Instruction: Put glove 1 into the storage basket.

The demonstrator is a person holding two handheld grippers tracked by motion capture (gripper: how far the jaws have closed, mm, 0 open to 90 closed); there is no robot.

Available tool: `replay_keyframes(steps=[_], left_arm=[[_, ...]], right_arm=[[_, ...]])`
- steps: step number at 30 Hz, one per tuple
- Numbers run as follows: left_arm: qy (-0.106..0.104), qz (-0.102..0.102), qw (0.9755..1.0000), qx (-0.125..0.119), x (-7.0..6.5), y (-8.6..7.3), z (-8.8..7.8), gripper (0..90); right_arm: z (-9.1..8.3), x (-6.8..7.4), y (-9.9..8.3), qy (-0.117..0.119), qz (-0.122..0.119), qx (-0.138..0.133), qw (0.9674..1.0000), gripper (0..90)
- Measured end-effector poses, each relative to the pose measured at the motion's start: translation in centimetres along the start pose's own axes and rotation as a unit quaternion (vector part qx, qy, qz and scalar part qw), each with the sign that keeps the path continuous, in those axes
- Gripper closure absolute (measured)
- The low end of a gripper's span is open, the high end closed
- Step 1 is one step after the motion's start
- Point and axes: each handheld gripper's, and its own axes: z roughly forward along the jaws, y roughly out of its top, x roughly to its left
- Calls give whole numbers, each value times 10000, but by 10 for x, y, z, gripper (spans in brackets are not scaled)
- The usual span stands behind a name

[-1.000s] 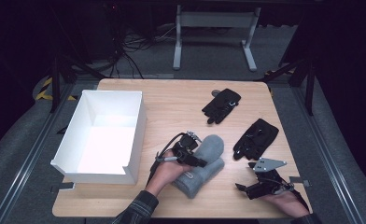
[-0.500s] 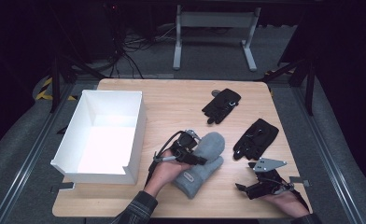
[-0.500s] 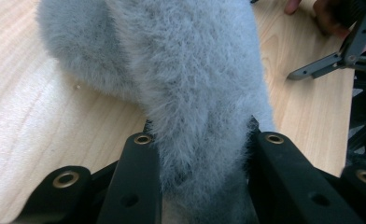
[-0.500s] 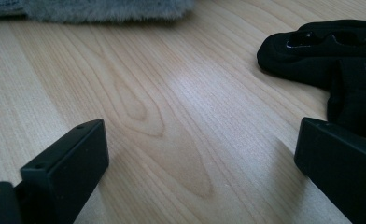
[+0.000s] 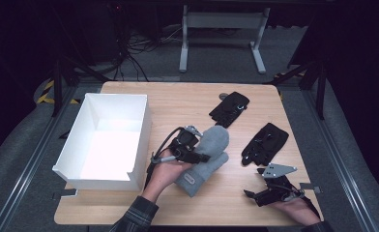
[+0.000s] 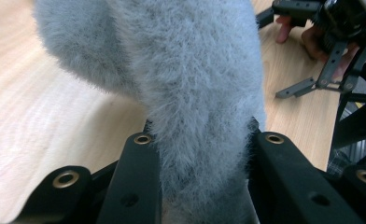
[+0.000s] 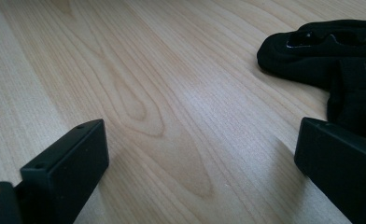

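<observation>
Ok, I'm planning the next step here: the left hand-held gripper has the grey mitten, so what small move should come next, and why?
Probably carry the grey mitten leftward over the white box wall. The left hand-held gripper is clamped on the mitten's fleece, and the box stands open just beside it. The right hand-held gripper rests open near a black glove.

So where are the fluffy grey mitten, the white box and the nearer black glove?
grey mitten (image 5: 211,145): high view, on its fuzzy upper body.
white box (image 5: 146,126): high view, on its right wall.
nearer black glove (image 5: 266,143): high view, on its middle.
</observation>
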Motion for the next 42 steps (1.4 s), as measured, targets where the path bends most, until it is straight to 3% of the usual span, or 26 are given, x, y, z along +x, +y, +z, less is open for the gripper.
replay_keyframes(steps=[23, 33, 42], left_arm=[[472, -26, 9973, -562, -3, 31, -99, 720], [670, -125, 9951, -715, 5, 34, -137, 720], [867, -265, 9914, -939, 16, 27, -172, 720]], right_arm=[[1, 0, 1, 22, -22, 1, 10000, 33], [1, 0, 1, 21, -20, 1, 10000, 33], [1, 0, 1, 15, -16, 1, 10000, 33]])
